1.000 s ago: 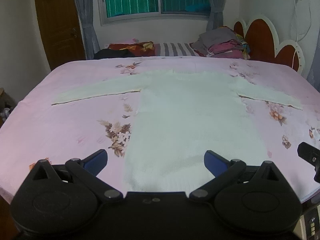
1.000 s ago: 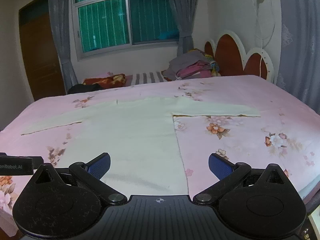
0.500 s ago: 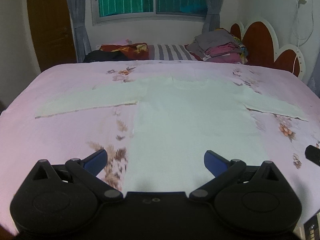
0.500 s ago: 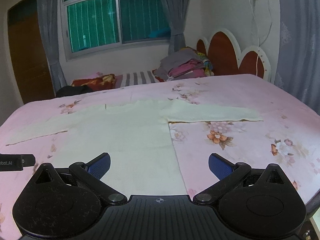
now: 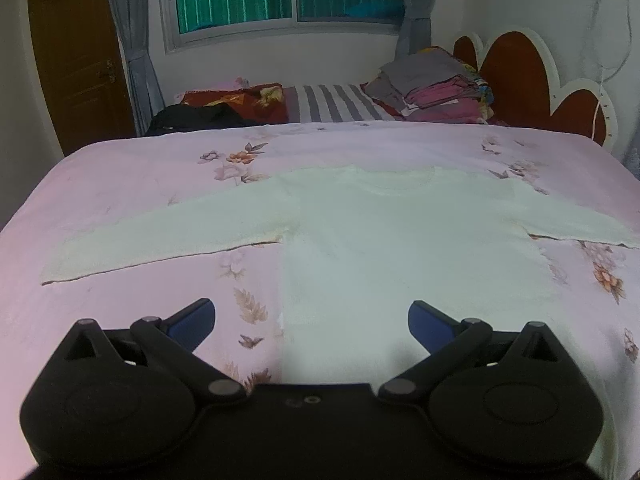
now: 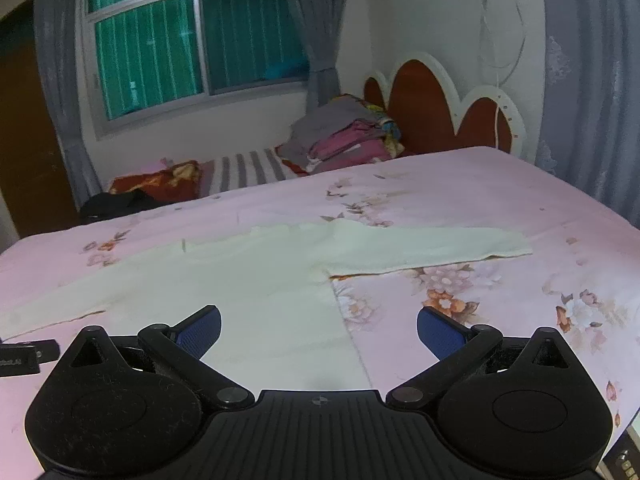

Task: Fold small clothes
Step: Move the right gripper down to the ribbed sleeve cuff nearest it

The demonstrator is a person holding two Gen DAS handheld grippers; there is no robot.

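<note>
A pale cream long-sleeved top (image 5: 400, 232) lies flat on the pink floral bed sheet (image 5: 120, 184), sleeves spread to both sides, neck towards the far side. My left gripper (image 5: 312, 320) is open and empty, above the top's lower left side edge. My right gripper (image 6: 318, 330) is open and empty, above the top's (image 6: 248, 280) lower right side edge. The right sleeve (image 6: 432, 246) stretches out to the right. A part of the left gripper (image 6: 24, 356) shows at the left edge of the right wrist view.
A pile of folded clothes (image 5: 432, 84) lies at the far side near the red headboard (image 5: 520, 76). A striped pillow (image 5: 336, 104), a red patterned cloth (image 5: 240, 102) and a dark garment (image 5: 196, 118) lie beyond the sheet. A window and curtains stand behind.
Both grippers have moved forward over the bed, towards the top's body. The top lies as before. Both stay open.
</note>
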